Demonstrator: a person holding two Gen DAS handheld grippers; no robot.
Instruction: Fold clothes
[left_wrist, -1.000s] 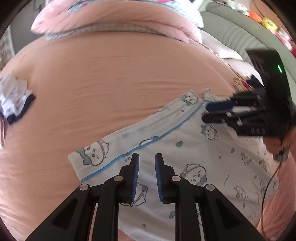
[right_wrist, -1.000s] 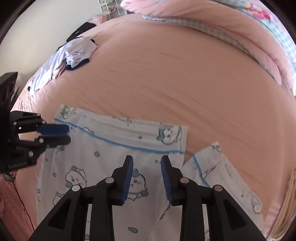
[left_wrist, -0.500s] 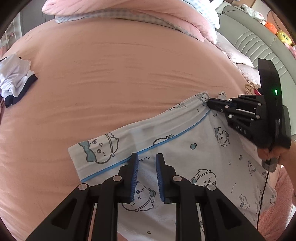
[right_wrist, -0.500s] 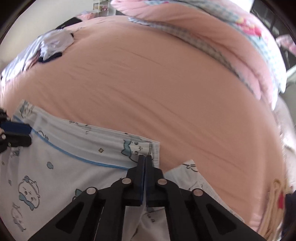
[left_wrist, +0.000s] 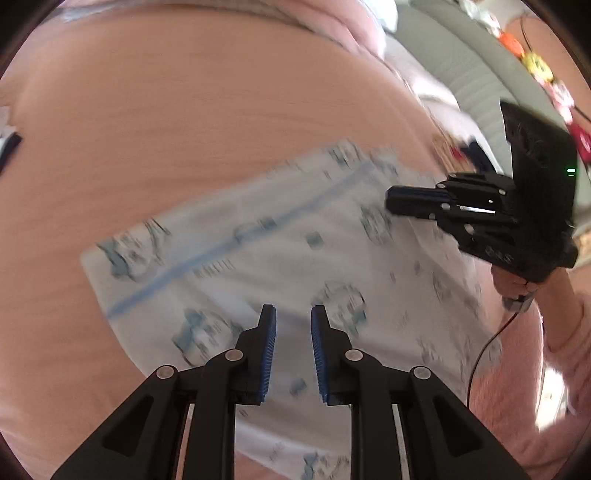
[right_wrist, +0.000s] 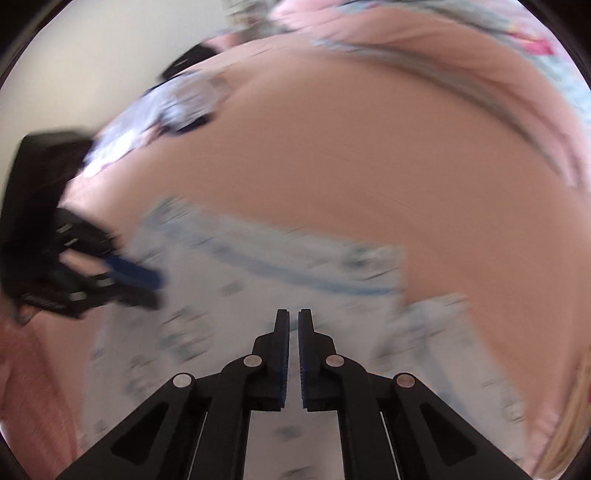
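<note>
White pyjama trousers (left_wrist: 280, 251) with blue piping and cartoon prints lie spread on the peach bed sheet (left_wrist: 184, 110). They also show in the right wrist view (right_wrist: 258, 280), blurred. My left gripper (left_wrist: 293, 314) is open and empty above the trousers' middle. My right gripper (right_wrist: 293, 317) has its jaws nearly closed, with a thin gap and nothing between them, above the trousers. It shows in the left wrist view (left_wrist: 391, 201) over the trousers' right part. The left gripper shows in the right wrist view (right_wrist: 155, 284) at the left.
A pink quilt (right_wrist: 443, 48) lies along the head of the bed. A crumpled white and navy garment (right_wrist: 177, 107) lies at the far left of the bed. A grey padded headboard (left_wrist: 461, 85) stands at the right.
My right gripper, shut at the trousers' top right corner, has lifted away and back over the fabric, its jaws parted slightly. My left gripper drew back a little. Both views are motion-blurred.
</note>
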